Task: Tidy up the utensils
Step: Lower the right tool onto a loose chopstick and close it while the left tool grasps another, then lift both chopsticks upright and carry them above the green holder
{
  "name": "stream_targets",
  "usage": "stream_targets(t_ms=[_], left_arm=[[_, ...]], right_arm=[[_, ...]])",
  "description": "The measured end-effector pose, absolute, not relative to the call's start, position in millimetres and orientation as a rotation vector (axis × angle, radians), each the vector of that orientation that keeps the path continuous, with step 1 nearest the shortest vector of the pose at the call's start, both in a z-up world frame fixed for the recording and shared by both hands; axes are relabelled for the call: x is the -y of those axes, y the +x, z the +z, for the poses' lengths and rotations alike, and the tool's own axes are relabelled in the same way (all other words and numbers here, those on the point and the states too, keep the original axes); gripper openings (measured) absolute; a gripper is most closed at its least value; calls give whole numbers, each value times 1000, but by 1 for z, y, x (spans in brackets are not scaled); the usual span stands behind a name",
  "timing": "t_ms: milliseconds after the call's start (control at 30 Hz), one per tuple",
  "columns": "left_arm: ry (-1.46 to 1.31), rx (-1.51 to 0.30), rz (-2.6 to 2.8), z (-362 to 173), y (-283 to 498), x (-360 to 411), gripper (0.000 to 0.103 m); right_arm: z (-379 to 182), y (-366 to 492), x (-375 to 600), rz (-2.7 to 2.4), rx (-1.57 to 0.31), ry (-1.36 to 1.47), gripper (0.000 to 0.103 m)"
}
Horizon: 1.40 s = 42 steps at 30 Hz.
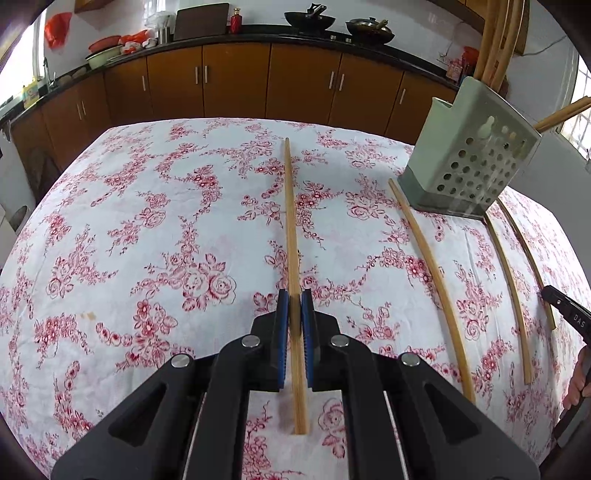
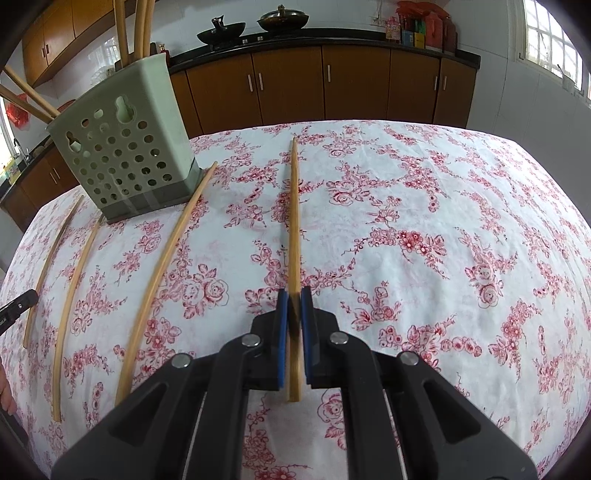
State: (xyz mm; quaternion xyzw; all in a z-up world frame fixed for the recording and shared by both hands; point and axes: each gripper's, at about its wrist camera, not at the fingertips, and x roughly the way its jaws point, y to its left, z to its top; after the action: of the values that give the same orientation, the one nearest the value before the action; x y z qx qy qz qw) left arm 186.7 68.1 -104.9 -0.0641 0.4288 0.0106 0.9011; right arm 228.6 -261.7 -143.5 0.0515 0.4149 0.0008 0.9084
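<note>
In the left wrist view my left gripper [image 1: 294, 297] is shut on a wooden chopstick [image 1: 291, 221] that runs straight ahead over the floral cloth. In the right wrist view my right gripper [image 2: 294, 295] is likewise shut on a chopstick [image 2: 294, 221]. A pale green perforated utensil holder [image 1: 469, 158] [image 2: 125, 155] stands between the two, with several chopsticks upright in it. Two loose chopsticks [image 1: 432, 284] [image 1: 511, 295] lie on the cloth in front of the holder, and show again as loose chopsticks [image 2: 74, 302] [image 2: 166, 273] in the right wrist view. Each gripper's tip shows at the other view's edge: the right gripper [image 1: 565, 310], the left gripper [image 2: 18, 306].
The table [image 1: 147, 240] wears a white cloth with red flowers and drops off at its far edge. Brown cabinets [image 1: 236, 85] and a black counter with woks [image 2: 221, 31] lie beyond. A person's hand [image 1: 580, 380] shows at the right edge.
</note>
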Motion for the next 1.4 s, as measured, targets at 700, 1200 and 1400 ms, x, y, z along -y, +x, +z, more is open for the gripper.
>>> stream_targets(t_ms=[700,1200,1400], left_arm=[[-54,-899,22,-106,160,-57,8],[-130,-726,23,-32,140,-76,7],[-236,-596,16,14,140,-91,7]], right_arm=[[-143,213,262,19,-867,115,8],[-56,186,278,12,-633,119,8],[-18,180,288,20,-525,143,8]])
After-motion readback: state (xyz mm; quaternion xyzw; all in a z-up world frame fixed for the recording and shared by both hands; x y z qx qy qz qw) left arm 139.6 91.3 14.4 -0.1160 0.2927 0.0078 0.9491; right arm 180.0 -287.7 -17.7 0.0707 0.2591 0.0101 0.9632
